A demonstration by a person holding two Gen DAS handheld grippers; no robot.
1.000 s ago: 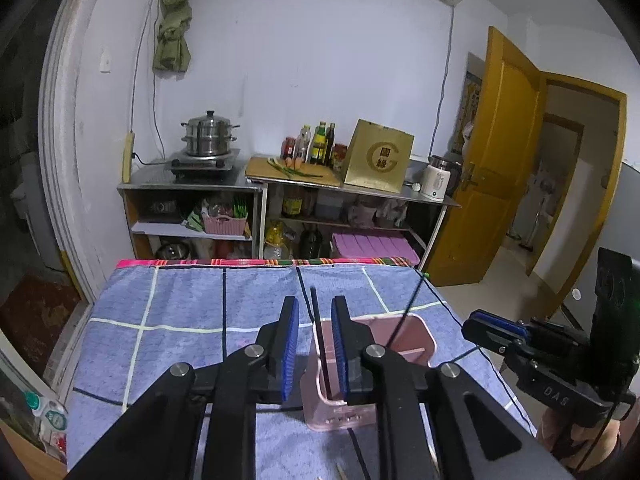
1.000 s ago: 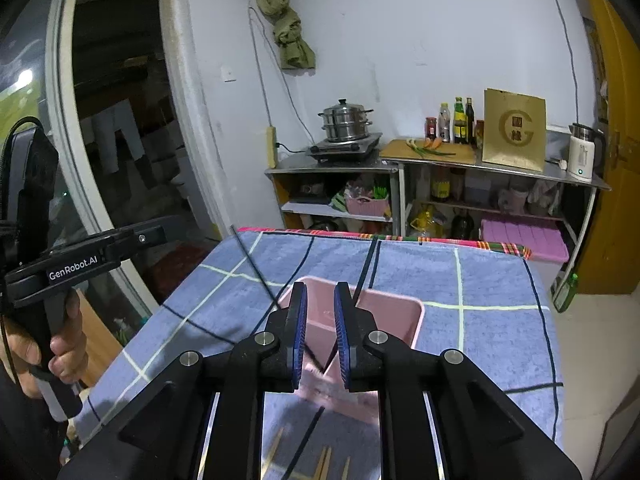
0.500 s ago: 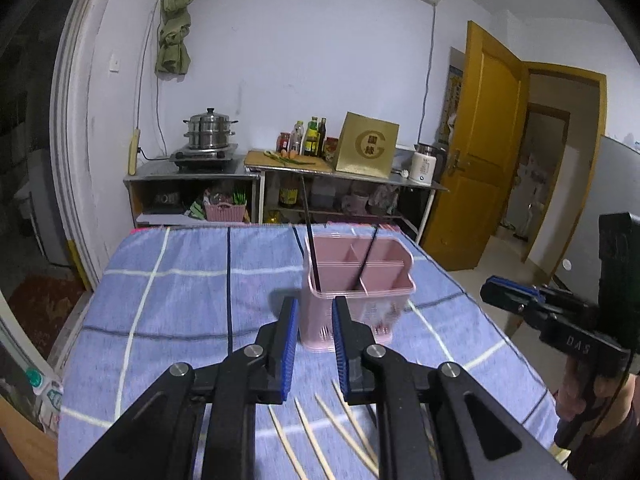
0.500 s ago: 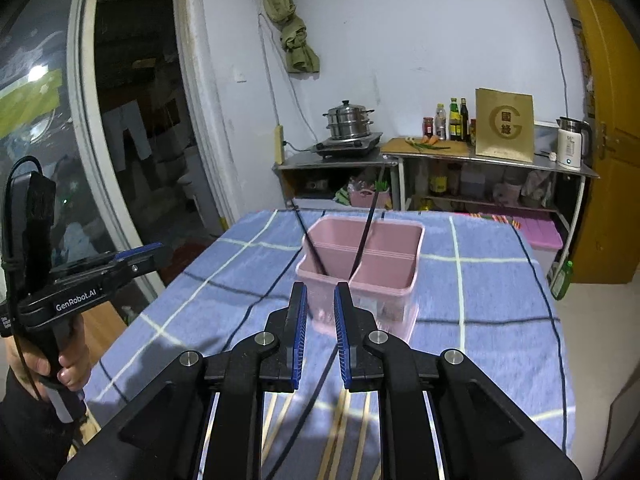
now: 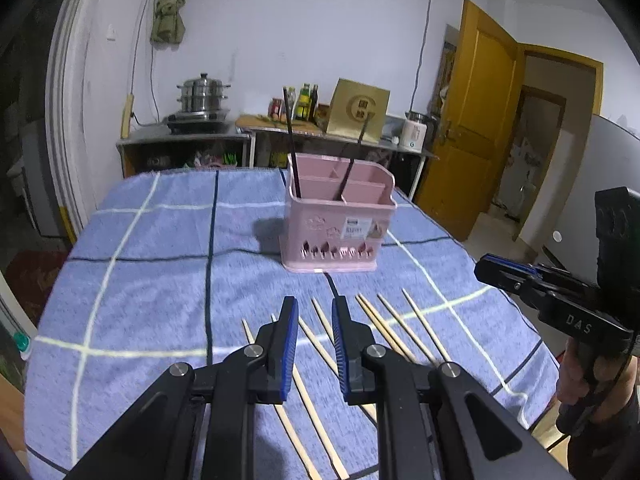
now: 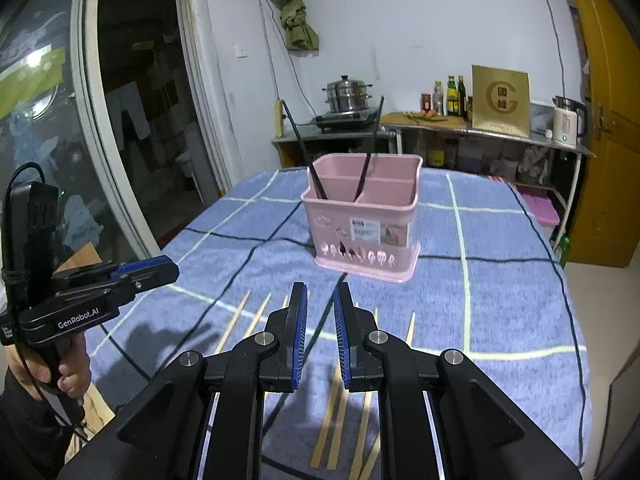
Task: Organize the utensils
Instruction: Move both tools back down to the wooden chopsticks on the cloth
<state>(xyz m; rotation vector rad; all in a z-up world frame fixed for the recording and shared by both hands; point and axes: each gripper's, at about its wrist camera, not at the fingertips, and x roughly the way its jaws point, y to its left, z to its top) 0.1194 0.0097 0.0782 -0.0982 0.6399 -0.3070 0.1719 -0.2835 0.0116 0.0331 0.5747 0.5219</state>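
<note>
Left wrist view: the left gripper (image 5: 315,312) is released and empty, low in the middle. Wooden chopsticks (image 5: 384,328) lie on the desk (image 5: 140,280) under it. The pink holder (image 5: 340,224) stands above, mid-frame.

Right wrist view: the right gripper (image 6: 321,298) is released too. To do well, go down slowly and pinch one stick at its middle.

A: Any lettering you can read?
B: "GenRobot.AI" on the left tool (image 6: 96,304); "DAS" on the right tool (image 5: 560,312).
A: And the gold box (image 6: 500,101)?
B: A big "G". The pink utensil caddy's sticker (image 6: 365,233) is too blurred to read.
</note>
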